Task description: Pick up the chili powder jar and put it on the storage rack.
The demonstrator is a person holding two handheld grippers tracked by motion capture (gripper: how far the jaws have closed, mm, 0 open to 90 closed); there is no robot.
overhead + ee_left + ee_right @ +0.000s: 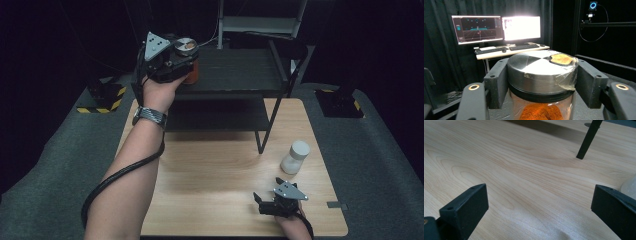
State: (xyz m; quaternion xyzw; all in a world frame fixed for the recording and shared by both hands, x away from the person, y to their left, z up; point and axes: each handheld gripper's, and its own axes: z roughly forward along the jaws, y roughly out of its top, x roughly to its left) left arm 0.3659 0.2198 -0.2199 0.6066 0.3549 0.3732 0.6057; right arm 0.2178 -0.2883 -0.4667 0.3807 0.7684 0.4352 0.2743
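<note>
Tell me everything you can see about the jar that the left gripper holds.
The jar is clear-walled and holds orange-red powder. It has a round silver metal lid above a black ring; clear tape fixes a small brownish patch near the lid's edge. The jar stands upright. The left gripper is shut on it, one black pad on each side at lid height. In the high view it is held above the top of the black shelf; whether its base touches the shelf is hidden.

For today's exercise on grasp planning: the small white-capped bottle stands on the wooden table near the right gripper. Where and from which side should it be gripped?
Grip the white-capped bottle across its body just under the cap, coming in level from the right gripper's near side. It stands upright and looks round, so opposite sides probably suit the fingers, and that side is clear.
</note>
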